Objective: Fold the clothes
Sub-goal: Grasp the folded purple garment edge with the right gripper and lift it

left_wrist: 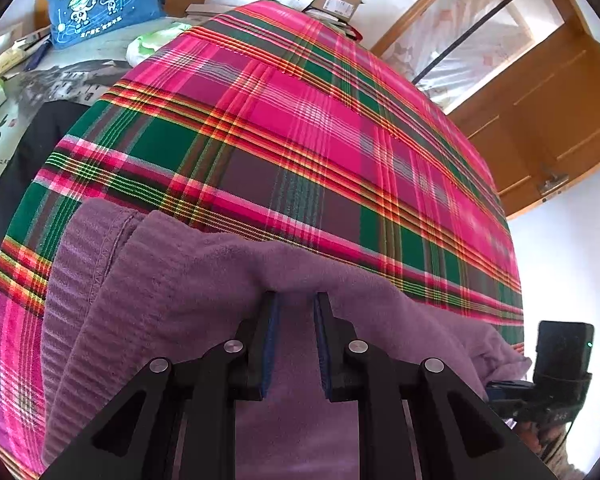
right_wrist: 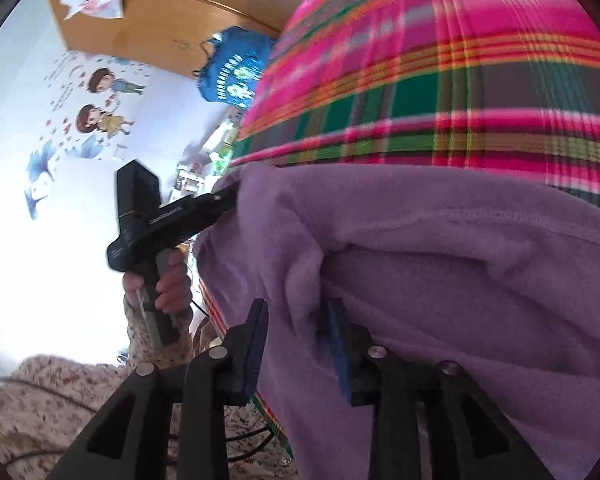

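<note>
A purple fleece garment (left_wrist: pixel 180 280) lies along the near edge of a surface covered with a pink, green and red plaid cloth (left_wrist: pixel 300 120). My left gripper (left_wrist: pixel 298 300) is shut on the garment's upper edge, and the fabric bunches over both fingertips. In the right wrist view the same garment (right_wrist: pixel 460 260) hangs in thick folds over the plaid cloth (right_wrist: pixel 460 60). My right gripper (right_wrist: pixel 298 316) stands open, with a loose fold of the purple fabric between its blue pads. The picture there is blurred. The left gripper's black body (right_wrist: pixel 160 216) shows at the garment's far corner, held by a hand (right_wrist: pixel 168 280).
A blue printed bag (left_wrist: pixel 100 0) and a cardboard box (left_wrist: pixel 336 0) sit beyond the plaid cloth, with papers and clutter (left_wrist: pixel 4 80) at the left. A wooden door (left_wrist: pixel 540 100) stands at the right. A flowered sleeve (right_wrist: pixel 60 380) fills the lower left.
</note>
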The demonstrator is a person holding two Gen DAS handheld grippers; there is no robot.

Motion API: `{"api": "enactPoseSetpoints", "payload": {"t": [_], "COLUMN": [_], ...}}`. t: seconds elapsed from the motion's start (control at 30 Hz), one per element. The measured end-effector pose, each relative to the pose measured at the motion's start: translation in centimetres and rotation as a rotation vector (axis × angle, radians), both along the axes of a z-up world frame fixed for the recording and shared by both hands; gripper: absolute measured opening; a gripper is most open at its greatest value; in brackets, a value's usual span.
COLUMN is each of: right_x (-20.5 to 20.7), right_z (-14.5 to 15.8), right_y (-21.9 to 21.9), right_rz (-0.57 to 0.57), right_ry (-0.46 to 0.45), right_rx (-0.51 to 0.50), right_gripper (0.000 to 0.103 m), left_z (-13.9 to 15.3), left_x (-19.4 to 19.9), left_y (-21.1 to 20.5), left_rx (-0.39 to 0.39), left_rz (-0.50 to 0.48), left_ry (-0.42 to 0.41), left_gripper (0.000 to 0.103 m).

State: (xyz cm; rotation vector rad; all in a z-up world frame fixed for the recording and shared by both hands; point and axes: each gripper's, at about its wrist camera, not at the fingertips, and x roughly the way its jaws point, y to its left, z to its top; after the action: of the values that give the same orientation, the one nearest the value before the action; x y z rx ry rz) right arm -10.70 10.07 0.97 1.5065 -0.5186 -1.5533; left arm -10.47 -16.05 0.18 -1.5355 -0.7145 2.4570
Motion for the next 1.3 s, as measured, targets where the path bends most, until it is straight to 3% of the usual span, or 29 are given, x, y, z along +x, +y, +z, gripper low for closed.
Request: {"api": "enactPoseSetpoints", "payload": {"t": [0.17, 0.3, 0.47, 0.63, 0.73, 0.87, 1.03, 1.17, 1.3], "right_x": [0.1, -0.6, -0.6, -0.8, -0.5, 0.7, 0.7, 0.7, 0.5], "right_z": [0.2, -0.6, -0.7, -0.6, -0.2, 2.1, 4.2, 3.6, 1.3], "right_y": [-1.9, -2.3, -3.8, -4.3, -4.4, -4.3, -2.6, -2.8, -3.8], "right_rz": [0.070, 0.049, 0.069, 0.005, -0.036, -0.082, -0.180, -0.140, -0.043], "right_ry": [0.015, -0.021, -0.020, 0.005, 0.062, 0.284, 0.402, 0.369, 0.220], "right_rx": [-0.005, -0.020, -0.041, -0.088, -0.075, 0.009, -0.031, -0.020, 0.011], "right_gripper": [0.034, 0.034, 0.038, 0.039, 0.040, 0.040, 0.041, 0.044, 0.044], "left_z": [0.0, -0.1, -0.1, -0.2, -0.2, -0.2, -0.3, -0.3, -0.4], "left_x": [0.0, 0.1, 0.1, 0.1, 0.1, 0.1, 0.1, 0.1, 0.1], "left_y": [-0.1, -0.2, -0.3, -0.3, -0.3, -0.4, -0.4, -0.5, -0.5], "left_rx": [0.005, 0.013, 0.025, 0.029, 0.030, 0.034, 0.038, 0.040, 0.042], "left_rz": [0.000, -0.001, 0.000, 0.000, 0.000, -0.003, -0.003, -0.001, -0.001], "left_ry": [0.002, 0.005, 0.008, 0.011, 0.013, 0.014, 0.018, 0.020, 0.021], "left_gripper": [0.018, 0.018, 0.018, 0.018, 0.018, 0.018, 0.018, 0.018, 0.018]}}
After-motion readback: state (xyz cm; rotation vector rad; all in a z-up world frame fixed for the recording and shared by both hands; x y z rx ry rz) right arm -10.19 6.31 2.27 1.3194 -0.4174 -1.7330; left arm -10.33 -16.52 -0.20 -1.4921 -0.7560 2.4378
